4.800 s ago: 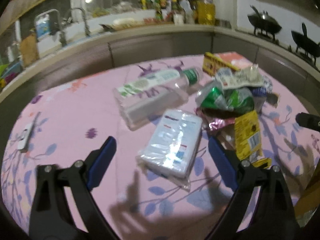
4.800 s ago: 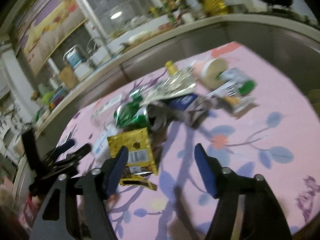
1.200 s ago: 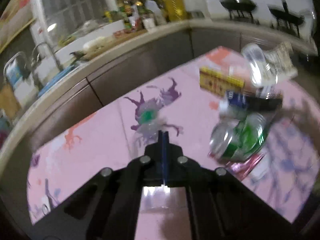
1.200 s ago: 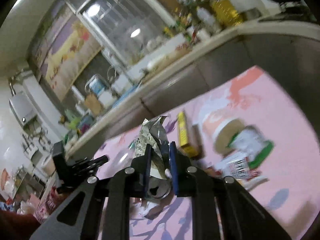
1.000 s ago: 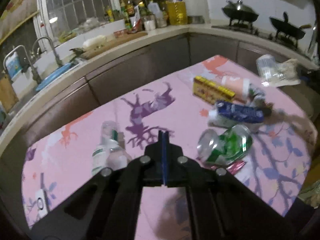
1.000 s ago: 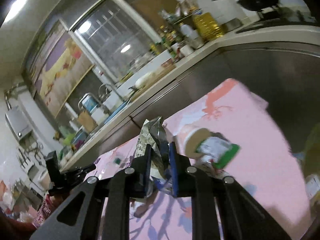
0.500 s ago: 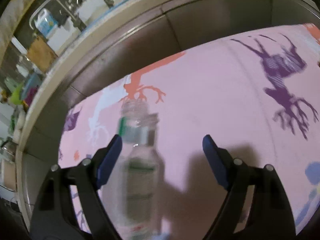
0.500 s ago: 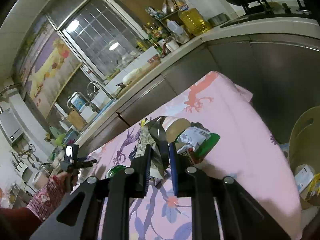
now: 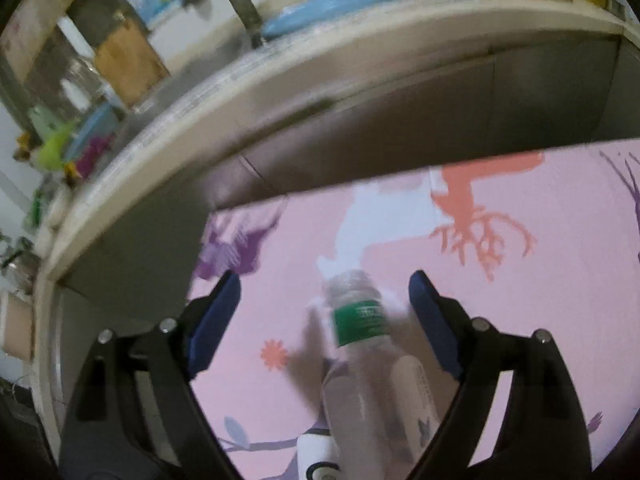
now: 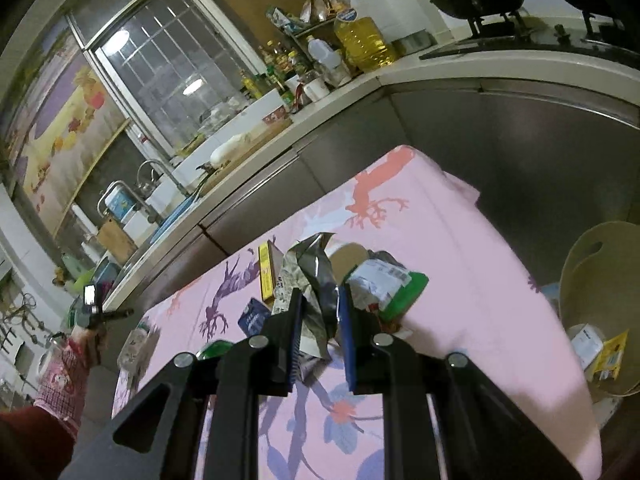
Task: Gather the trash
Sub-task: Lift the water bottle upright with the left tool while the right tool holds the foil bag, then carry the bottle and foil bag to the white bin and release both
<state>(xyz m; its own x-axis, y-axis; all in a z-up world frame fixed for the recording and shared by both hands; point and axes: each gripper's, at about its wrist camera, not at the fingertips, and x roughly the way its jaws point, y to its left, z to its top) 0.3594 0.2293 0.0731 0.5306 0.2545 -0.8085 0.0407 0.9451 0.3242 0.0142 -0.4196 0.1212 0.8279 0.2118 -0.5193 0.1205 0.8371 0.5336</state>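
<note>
Here left gripper (image 9: 324, 304) spread over blurred bottle (image 9: 360, 344); right gripper (image 10: 320, 312) pinches wrapper (image 10: 310, 276).

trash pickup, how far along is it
Started, far from finished. Done: a few packets already lie in the beige bin beside the table. In hand: the right tongs are shut on a crumpled silver wrapper; the left tongs are open around a clear bottle. Left: a yellow box, a blue carton and a green-edged packet on the pink tablecloth.
</note>
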